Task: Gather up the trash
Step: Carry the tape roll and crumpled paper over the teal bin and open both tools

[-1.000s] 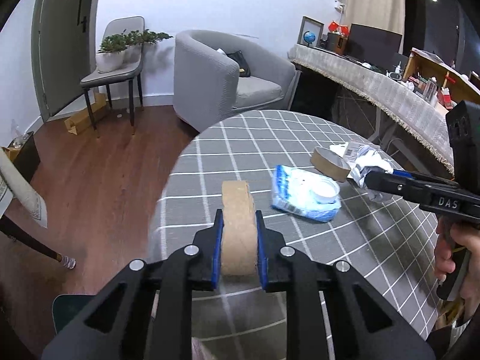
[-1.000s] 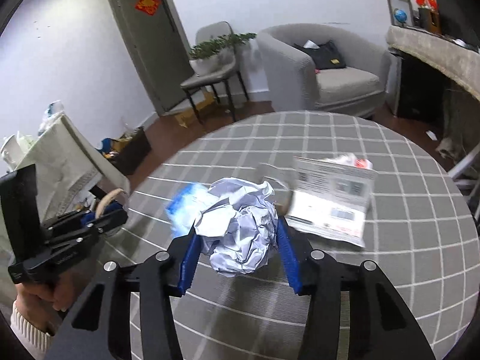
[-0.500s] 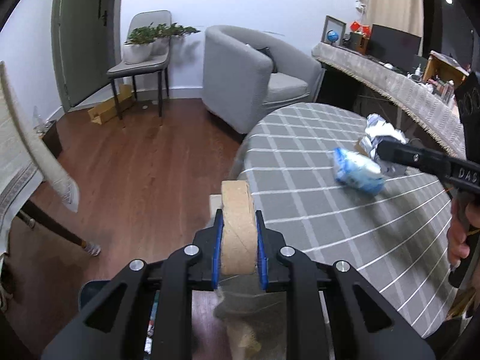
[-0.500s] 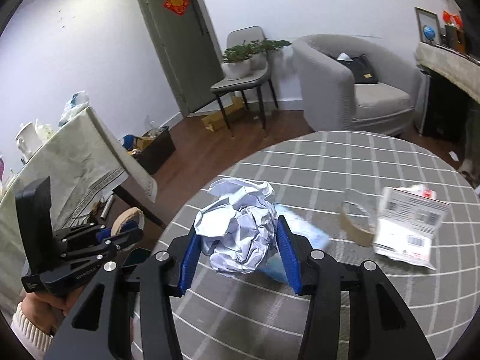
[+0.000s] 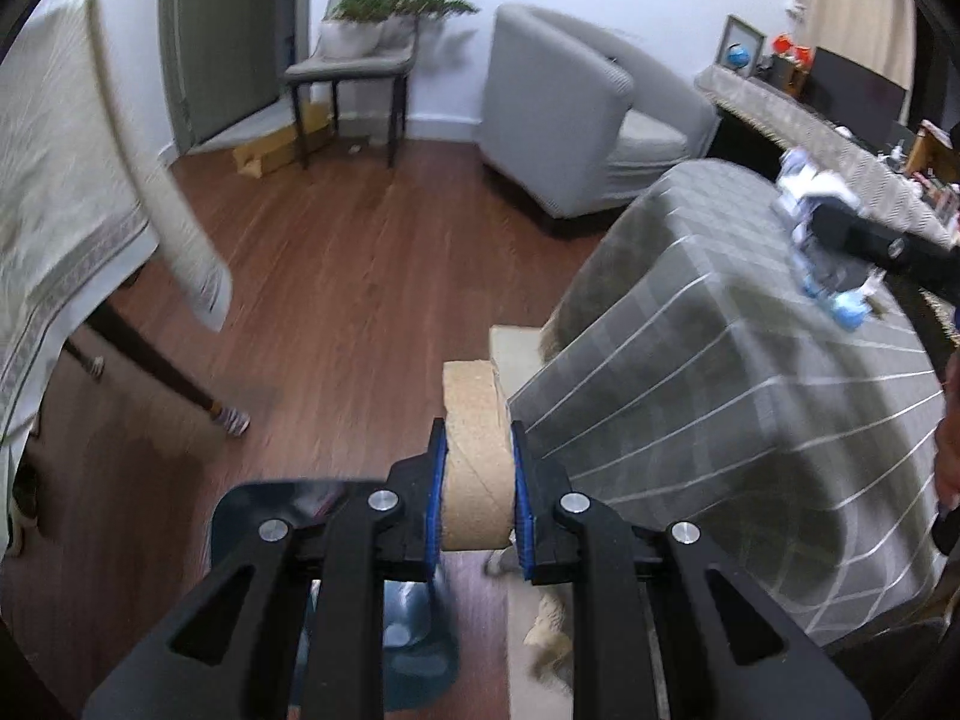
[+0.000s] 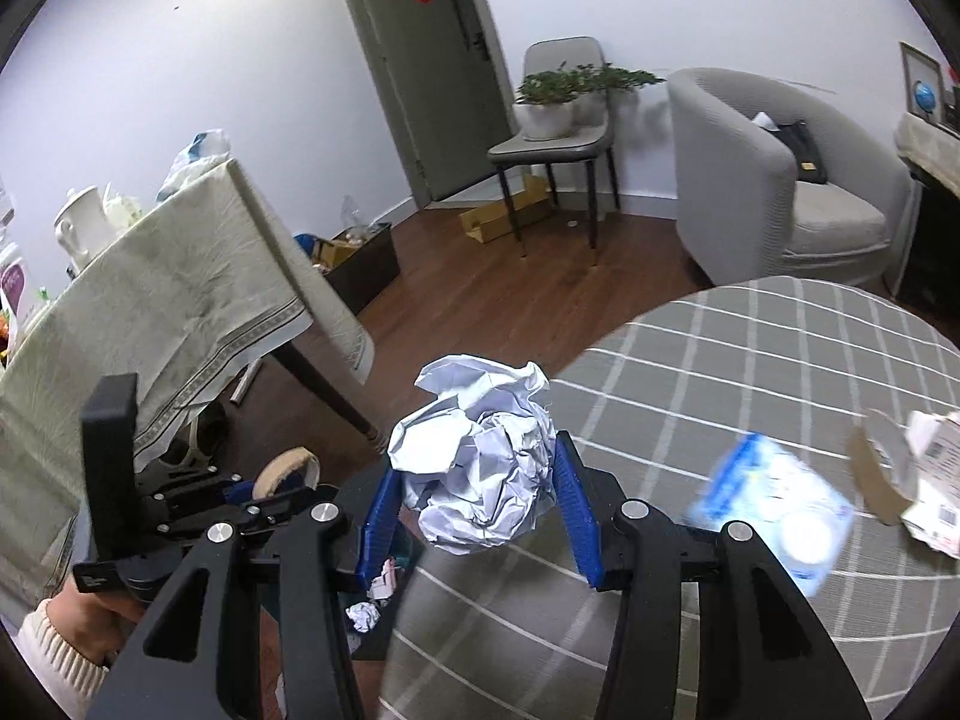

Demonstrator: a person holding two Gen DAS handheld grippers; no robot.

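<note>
The round desk [image 6: 750,360] wears a grey checked cloth; a dark bin [image 5: 414,630] stands on the floor at its left edge; the right tongs [image 6: 480,504] grip a crumpled paper ball [image 6: 480,468] over that edge; the left tongs [image 5: 477,480] are clamped on a brown tape roll [image 5: 474,450] above the bin; a blue packet [image 6: 774,510] lies near the desk's right edge.

Right gripper [image 6: 480,510] clamps crumpled paper ball [image 6: 480,462] at the edge of the checked table [image 6: 720,372]. Left gripper [image 6: 264,495], lower left, holds tape roll [image 6: 285,468]. Blue packet [image 6: 774,510] and torn cardboard [image 6: 876,480] lie on table.
</note>
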